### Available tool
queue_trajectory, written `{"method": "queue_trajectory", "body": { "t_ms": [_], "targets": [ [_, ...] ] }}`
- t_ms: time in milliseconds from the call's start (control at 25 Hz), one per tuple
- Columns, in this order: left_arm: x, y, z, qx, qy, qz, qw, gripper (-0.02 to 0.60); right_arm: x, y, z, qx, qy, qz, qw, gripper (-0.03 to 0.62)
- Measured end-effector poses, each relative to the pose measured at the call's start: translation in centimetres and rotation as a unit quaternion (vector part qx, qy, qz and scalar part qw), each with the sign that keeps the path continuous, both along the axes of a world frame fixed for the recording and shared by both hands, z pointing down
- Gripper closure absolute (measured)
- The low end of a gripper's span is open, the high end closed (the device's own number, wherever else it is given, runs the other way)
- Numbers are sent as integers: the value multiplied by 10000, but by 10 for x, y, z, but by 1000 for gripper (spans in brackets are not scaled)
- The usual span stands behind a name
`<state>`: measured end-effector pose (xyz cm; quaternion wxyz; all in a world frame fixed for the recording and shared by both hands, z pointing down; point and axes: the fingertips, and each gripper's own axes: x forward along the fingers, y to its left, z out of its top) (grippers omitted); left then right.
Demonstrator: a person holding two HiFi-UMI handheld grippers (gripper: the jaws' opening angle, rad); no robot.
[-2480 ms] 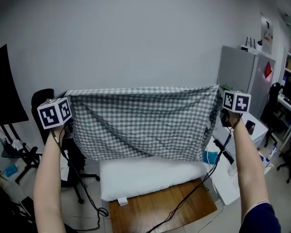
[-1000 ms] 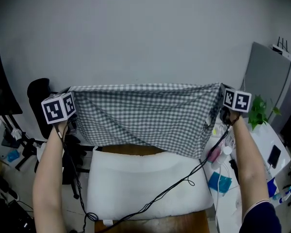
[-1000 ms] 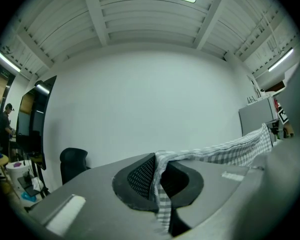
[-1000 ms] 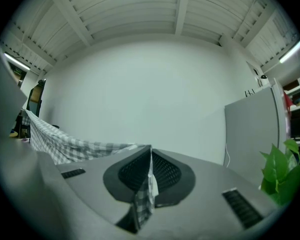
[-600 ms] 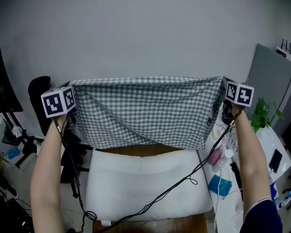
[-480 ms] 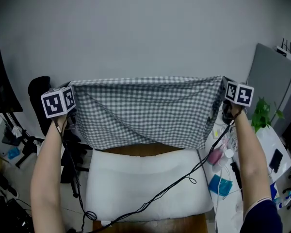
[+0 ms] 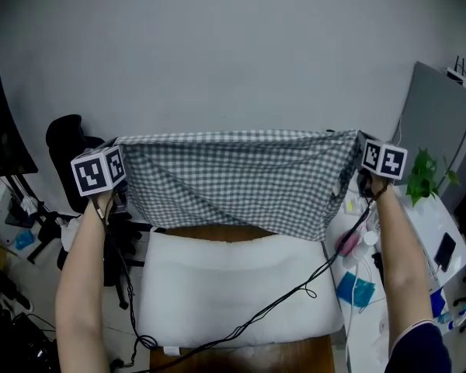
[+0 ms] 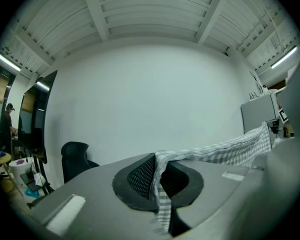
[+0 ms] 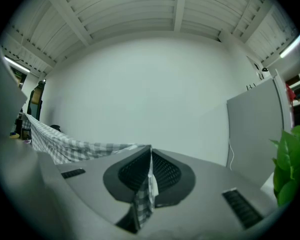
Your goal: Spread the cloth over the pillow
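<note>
Head view looks down on a white pillow [image 7: 233, 286] lying on a brown surface [image 7: 210, 231]. The checked cloth [image 7: 233, 177] is held up in the air beyond it, stretched wide by its two top corners. The left tongs [image 8: 158, 178] are clamped shut on the left top corner. In the left gripper view the fabric is pinched between the dark pads [image 8: 140, 176], with a short strip hanging out below and the rest running off to the right. The right tongs [image 9: 149, 176] are closed just as tightly on the right top corner, and in the right gripper view the cloth runs away to the left. The top edge of the cloth lies nearly level between the two. Its lower edge hangs over the far edge of the pillow and dips lowest at the right; whether it touches the pillow cannot be told. A black cable [image 7: 279, 305] trails across the pillow from the right side. A black chair [image 7: 66, 138] stands at the far left. A green plant [image 7: 423, 173] and a grey cabinet [image 7: 435, 115] stand at the right.
</note>
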<state>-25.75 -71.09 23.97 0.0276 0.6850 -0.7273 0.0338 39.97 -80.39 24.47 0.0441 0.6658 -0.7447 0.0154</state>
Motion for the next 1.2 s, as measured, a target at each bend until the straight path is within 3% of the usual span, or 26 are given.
{"method": "queue_trajectory", "body": {
  "t_ms": [520, 920, 1200],
  "targets": [
    [8, 55, 52, -154, 7, 147, 9998, 571, 8, 48, 54, -346, -98, 33, 9993, 574],
    [17, 115, 91, -282, 275, 380, 9985, 571, 16, 106, 84, -438, -169, 24, 9989, 574],
    [17, 156, 130, -589, 489, 457, 9960, 571, 19, 156, 110, -557, -177, 38, 9983, 574]
  ]
}}
